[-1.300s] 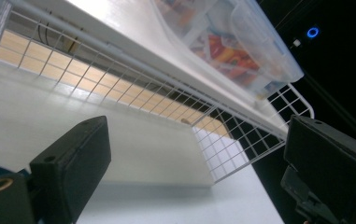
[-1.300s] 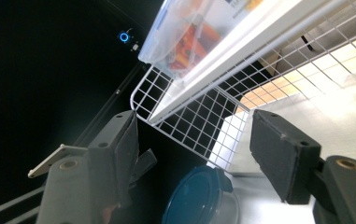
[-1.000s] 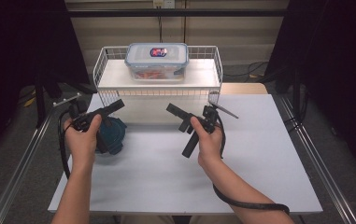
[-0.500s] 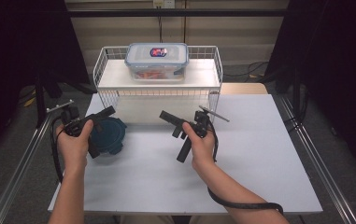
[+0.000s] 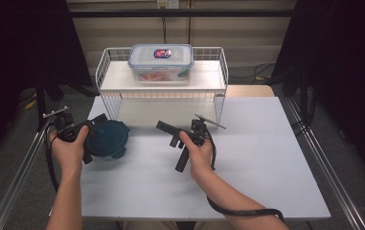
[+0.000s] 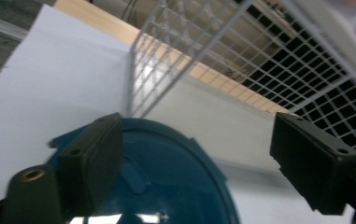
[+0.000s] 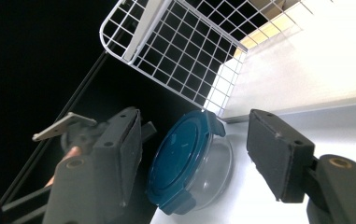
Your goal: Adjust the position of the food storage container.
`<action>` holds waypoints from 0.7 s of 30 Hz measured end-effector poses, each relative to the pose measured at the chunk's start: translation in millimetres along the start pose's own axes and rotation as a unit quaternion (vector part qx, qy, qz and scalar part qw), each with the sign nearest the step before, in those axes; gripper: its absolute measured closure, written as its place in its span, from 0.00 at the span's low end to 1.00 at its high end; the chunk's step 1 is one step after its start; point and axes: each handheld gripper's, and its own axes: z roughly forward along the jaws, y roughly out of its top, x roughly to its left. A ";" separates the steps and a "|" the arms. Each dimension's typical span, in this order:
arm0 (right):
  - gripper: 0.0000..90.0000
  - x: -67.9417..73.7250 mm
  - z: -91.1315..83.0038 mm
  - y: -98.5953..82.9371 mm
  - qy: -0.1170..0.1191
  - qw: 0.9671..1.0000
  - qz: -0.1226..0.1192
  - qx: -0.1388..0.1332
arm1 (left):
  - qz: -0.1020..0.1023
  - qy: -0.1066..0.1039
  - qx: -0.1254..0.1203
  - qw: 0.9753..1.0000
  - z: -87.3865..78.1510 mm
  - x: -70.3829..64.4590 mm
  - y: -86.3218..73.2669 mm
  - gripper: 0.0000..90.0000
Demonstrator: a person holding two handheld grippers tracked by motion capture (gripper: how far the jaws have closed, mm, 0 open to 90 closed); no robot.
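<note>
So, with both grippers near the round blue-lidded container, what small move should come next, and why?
Probably ease the left gripper down so its open jaws straddle the blue lid of the round container. The left gripper view shows the lid right below the jaws, not yet between them. The right gripper is also open and stands apart on the white table.

Bright overhead light on table (image 5: 266, 143), dark surrounds; left gripper view blurred; glare on lid (image 6: 175, 186).
</note>
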 end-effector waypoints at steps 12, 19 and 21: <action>0.38 -4.0 -14.7 9.6 -0.009 1.000 -0.006 -0.006 | -0.012 0.047 0.012 0.999 15.0 17.3 7.6 0.69; 0.32 -9.6 -19.0 9.4 -0.014 1.000 -0.007 0.001 | -0.004 0.090 0.019 0.996 21.0 25.7 13.8 0.93; 0.31 -11.3 -20.7 9.2 -0.018 1.000 -0.013 0.003 | -0.005 0.102 0.016 0.995 22.6 28.7 14.2 0.97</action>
